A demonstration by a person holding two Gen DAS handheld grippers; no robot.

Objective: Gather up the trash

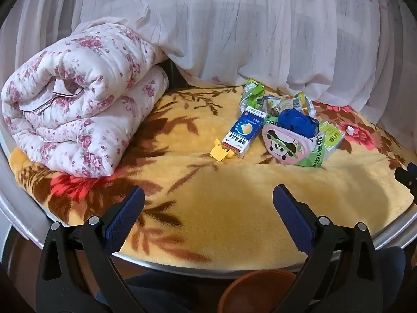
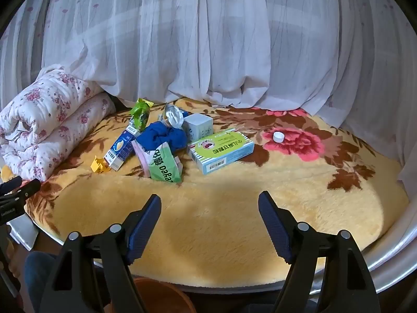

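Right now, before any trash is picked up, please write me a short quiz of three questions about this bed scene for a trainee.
1. True or false: the left gripper already holds a piece of trash.
2. Which item lies apart from the pile, on a pink flower? A) white bottle cap B) blue cloth C) yellow clip
3. What lies folded at the left end of the yellow blanket?

Key: 1 false, both grippers are open and empty; 2 A; 3 the floral quilt.

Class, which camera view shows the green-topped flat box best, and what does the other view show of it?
The right wrist view: the green box lies fully visible, top and barcode end facing the camera. In the left wrist view only a corner shows behind the panda packet.
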